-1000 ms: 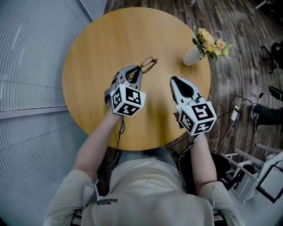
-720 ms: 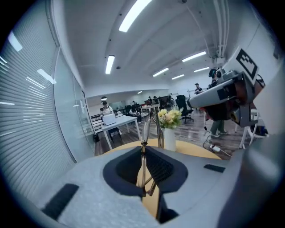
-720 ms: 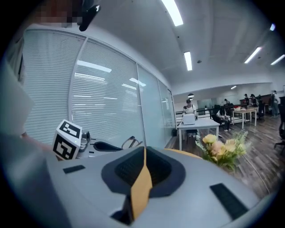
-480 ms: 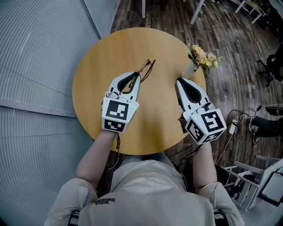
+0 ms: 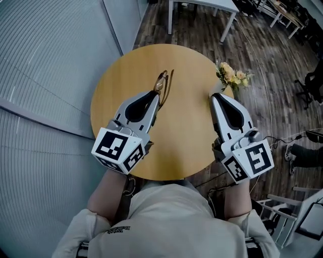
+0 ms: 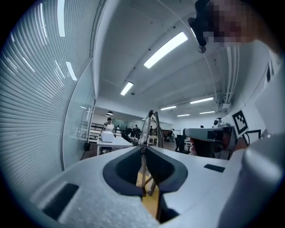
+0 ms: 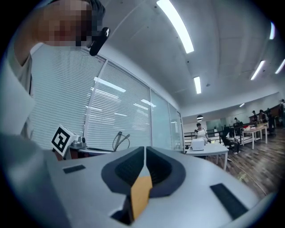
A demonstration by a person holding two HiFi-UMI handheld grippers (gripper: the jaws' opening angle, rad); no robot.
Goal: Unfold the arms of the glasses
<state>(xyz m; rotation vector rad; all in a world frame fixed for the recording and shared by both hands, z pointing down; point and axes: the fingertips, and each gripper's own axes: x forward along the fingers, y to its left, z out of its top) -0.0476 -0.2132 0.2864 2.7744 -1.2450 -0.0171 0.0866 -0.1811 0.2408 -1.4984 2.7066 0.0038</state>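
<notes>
Thin brown-framed glasses point(image 5: 163, 84) are held up in the air above the round wooden table point(image 5: 186, 136). My left gripper point(image 5: 157, 94) is shut on their frame. In the left gripper view the glasses point(image 6: 149, 127) stand edge-on, rising out of the closed tips of that gripper point(image 6: 143, 150). My right gripper point(image 5: 216, 97) is level beside it, apart from the glasses, shut with nothing between its jaws point(image 7: 144, 150). From the right gripper view the glasses point(image 7: 119, 140) show off to the left, past the left gripper's marker cube point(image 7: 62, 139).
A white vase with yellow flowers point(image 5: 231, 76) stands at the table's right edge, close to my right gripper. Slatted blinds point(image 5: 45, 75) run along the left. A white table point(image 5: 202, 6) stands beyond, and office chairs and cables lie on the wooden floor to the right.
Both grippers have risen well above the table, the left one carrying the glasses up off the tabletop. The left gripper has also rolled, so its cube shows a different face.
</notes>
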